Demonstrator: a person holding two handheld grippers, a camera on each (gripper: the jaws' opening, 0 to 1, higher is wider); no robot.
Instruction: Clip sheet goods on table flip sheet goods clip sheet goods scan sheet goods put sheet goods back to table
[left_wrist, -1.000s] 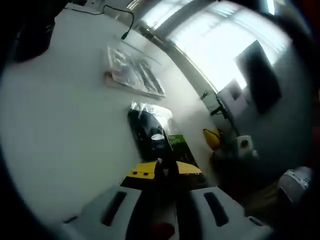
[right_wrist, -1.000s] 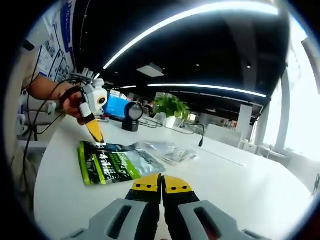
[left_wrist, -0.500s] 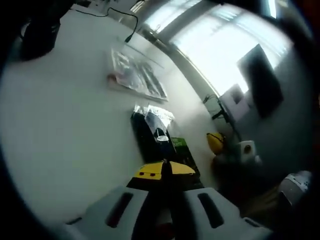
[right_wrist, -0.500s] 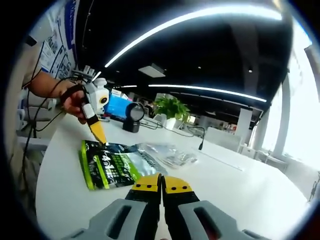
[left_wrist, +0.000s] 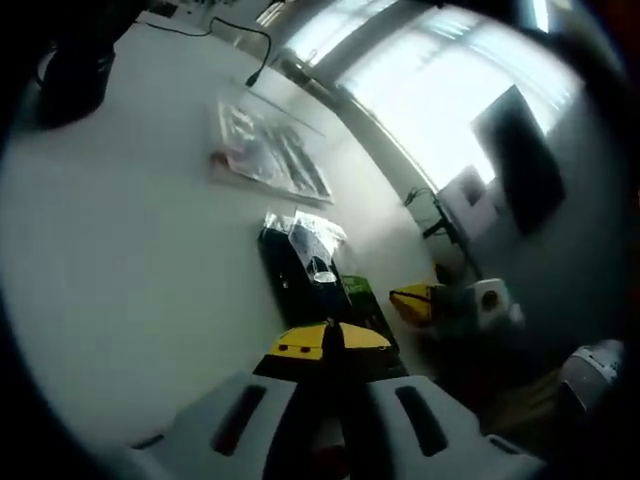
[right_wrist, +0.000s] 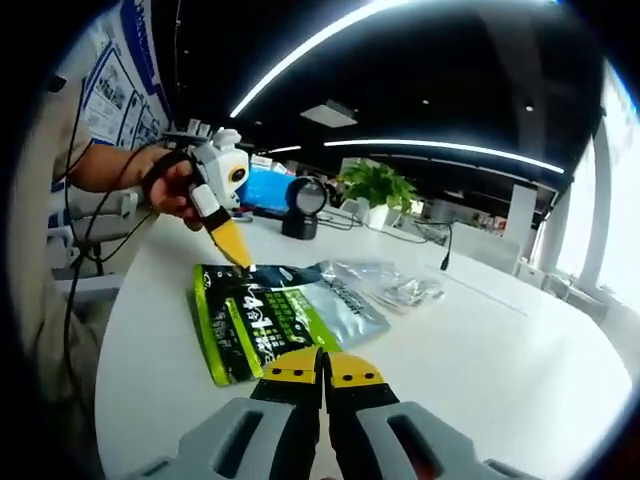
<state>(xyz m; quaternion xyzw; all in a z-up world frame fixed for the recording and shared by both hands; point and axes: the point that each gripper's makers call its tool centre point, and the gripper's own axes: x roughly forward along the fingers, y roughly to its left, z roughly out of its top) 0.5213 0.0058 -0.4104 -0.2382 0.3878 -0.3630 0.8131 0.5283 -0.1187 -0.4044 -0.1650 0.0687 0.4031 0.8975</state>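
Note:
A green and black foil packet (right_wrist: 262, 318) lies flat on the white table (right_wrist: 480, 360). In the left gripper view it is the dark packet (left_wrist: 308, 272) just ahead of my jaws. My left gripper (left_wrist: 326, 338) has its yellow jaws closed at the packet's near edge. In the right gripper view that same left gripper (right_wrist: 243, 262), held by a hand, pinches the packet's far corner. My right gripper (right_wrist: 322, 366) is shut with nothing in it, a little short of the packet. Its yellow tips (left_wrist: 402, 296) enter the left gripper view from the right.
Several clear plastic packets (right_wrist: 392, 284) lie beyond the green one, also seen as the clear packets (left_wrist: 265, 150). A black scanner stand (right_wrist: 303, 203) and a potted plant (right_wrist: 376, 186) stand at the table's far side. A black cable (left_wrist: 252, 42) trails there.
The left jaws, slightly apart a second ago, have closed at the packet's edge. The right gripper view has come closer to the packet, which looks larger now.

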